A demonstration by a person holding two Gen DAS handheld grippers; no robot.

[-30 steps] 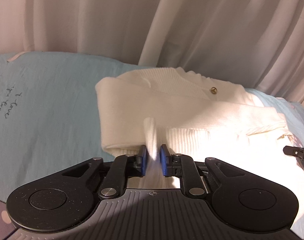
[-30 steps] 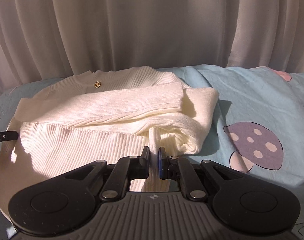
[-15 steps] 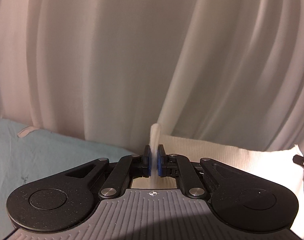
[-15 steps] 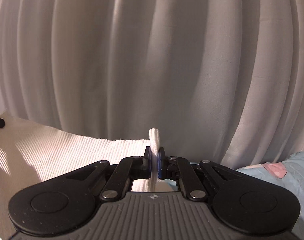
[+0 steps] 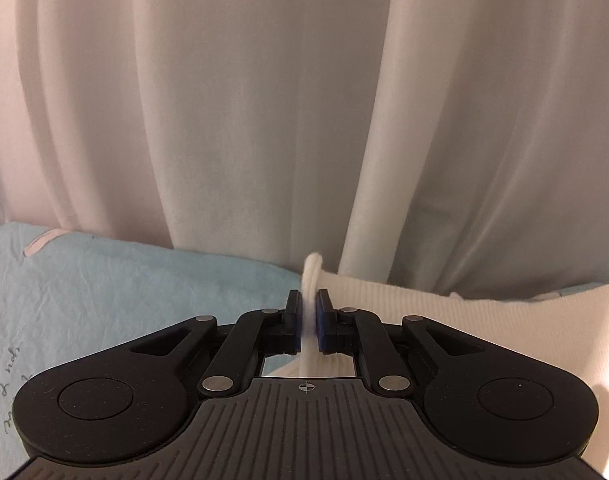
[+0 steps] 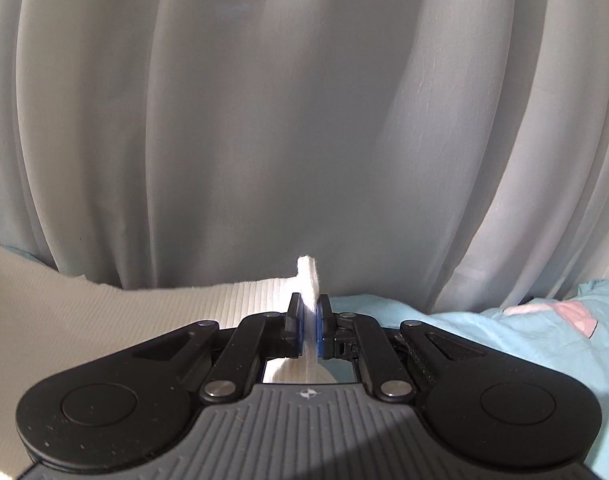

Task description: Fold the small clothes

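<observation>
Left hand-held gripper (image 5: 308,312) opening, sweater hem (image 5: 310,276) between; curtain (image 5: 264,120) near.

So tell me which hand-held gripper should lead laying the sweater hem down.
Probably neither: the left hand-held gripper and right hand-held gripper each pinch a hem corner of the sweater. The left jaws are opening, so the right holds firmer.

White ribbed knit sweater (image 5: 444,308), soft matt cloth, pale pleated curtain (image 6: 304,120), perhaps thin fabric, smooth blue bedsheet (image 5: 104,280), matt black plastic gripper (image 6: 307,308)
</observation>
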